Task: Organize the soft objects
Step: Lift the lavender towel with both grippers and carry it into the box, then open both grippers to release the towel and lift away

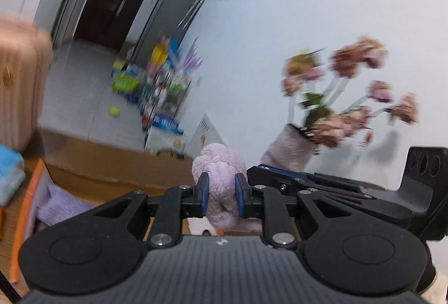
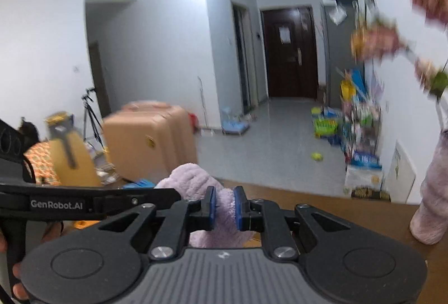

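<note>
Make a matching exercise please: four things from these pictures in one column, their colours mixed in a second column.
1. fluffy towel
2. suitcase
3. ball on the floor
4. door at the end of the hallway

a. dark brown
b. pale lilac
c. yellow-green
d. peach

Pairs: 1-b, 2-d, 3-c, 4-a

Left tongs [image 1: 221, 194] pinch lilac plush cloth [image 1: 221, 172] beside flower vase [image 1: 288, 147].

A brown wooden table [image 2: 322, 208] bears a pink fuzzy vase [image 2: 435, 192].
</note>
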A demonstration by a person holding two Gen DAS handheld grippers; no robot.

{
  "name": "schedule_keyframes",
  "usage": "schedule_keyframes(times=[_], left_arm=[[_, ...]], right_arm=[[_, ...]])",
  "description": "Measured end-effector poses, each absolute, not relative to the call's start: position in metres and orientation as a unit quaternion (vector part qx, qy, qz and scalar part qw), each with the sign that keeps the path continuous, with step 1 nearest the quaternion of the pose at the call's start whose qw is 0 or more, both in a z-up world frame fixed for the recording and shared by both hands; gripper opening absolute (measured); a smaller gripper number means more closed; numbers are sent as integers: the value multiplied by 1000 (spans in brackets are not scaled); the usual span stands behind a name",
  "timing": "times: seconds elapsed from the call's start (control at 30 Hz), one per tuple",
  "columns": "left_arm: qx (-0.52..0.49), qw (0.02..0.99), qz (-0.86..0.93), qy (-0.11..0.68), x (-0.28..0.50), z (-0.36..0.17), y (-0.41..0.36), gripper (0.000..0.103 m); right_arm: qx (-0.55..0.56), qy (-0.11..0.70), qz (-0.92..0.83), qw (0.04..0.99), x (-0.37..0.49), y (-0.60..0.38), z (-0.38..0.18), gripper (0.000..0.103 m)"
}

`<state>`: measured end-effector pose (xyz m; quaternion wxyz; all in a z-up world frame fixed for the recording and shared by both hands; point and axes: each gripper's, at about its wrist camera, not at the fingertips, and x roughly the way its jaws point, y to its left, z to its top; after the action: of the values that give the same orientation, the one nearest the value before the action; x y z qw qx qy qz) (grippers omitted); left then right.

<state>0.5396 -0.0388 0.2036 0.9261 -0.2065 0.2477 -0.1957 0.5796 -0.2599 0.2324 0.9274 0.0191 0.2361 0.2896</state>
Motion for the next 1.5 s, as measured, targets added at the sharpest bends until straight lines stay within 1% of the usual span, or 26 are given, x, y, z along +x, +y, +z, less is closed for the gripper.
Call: schedule_keyframes(times=[0.2, 0.3, 0.4, 0.5, 0.53, 0.57, 0.63, 0.7, 0.77, 0.97, 1.0, 1.03, 1.07, 1.2, 1.27, 1.33, 1.37, 1.43, 1.5], left_arm=[[-247, 895, -165, 334, 635, 105, -40, 19], [-236, 887, -155, 364, 657, 69, -43, 19], [-230, 878, -147, 394, 667, 55, -45, 21], [-202, 887, -132, 393, 666, 53, -49, 21], [-202, 886, -140, 393, 665, 52, -49, 23], [-199, 885, -143, 395, 664, 52, -50, 31], [-196, 888, -138, 393, 661, 53, -51, 34], [-195, 889, -136, 391, 659, 56, -49, 36], [-195, 894, -132, 382, 654, 62, -49, 43], [-159, 910, -125, 362, 629, 103, -44, 44], [-148, 913, -123, 359, 622, 111, -43, 46], [-136, 917, -122, 354, 613, 120, -41, 49], [-128, 921, -121, 348, 605, 128, -40, 52], [-92, 935, -117, 322, 561, 164, -31, 61], [-75, 940, -117, 311, 537, 180, -28, 67], [-59, 946, -115, 297, 509, 197, -22, 70], [-52, 948, -115, 291, 494, 206, -18, 74], [-46, 952, -115, 281, 468, 221, -12, 79], [-44, 955, -119, 268, 440, 236, -6, 79]], right_arm=[[0, 320, 258, 912, 669, -243, 147, 13], [-27, 353, 238, 904, 690, -233, 109, 13], [-59, 385, 217, 895, 703, -220, 87, 15], [-110, 381, 190, 898, 700, -207, 75, 19], [-123, 380, 181, 899, 702, -204, 72, 19], [-126, 376, 176, 901, 704, -204, 69, 20], [-123, 373, 171, 904, 703, -201, 69, 21], [-126, 361, 170, 908, 699, -198, 71, 26], [-122, 357, 169, 911, 693, -199, 78, 28], [-118, 334, 179, 918, 666, -211, 121, 35], [-117, 330, 180, 919, 660, -213, 130, 36], [-116, 324, 178, 922, 651, -216, 141, 37], [-114, 319, 176, 924, 643, -218, 151, 39], [-89, 301, 180, 932, 607, -234, 191, 48], [-79, 295, 183, 935, 587, -244, 207, 51], [-82, 283, 182, 938, 561, -252, 224, 53], [-82, 277, 181, 940, 548, -255, 232, 55], [-79, 270, 182, 942, 522, -264, 249, 56], [-71, 263, 184, 945, 495, -272, 263, 57]])
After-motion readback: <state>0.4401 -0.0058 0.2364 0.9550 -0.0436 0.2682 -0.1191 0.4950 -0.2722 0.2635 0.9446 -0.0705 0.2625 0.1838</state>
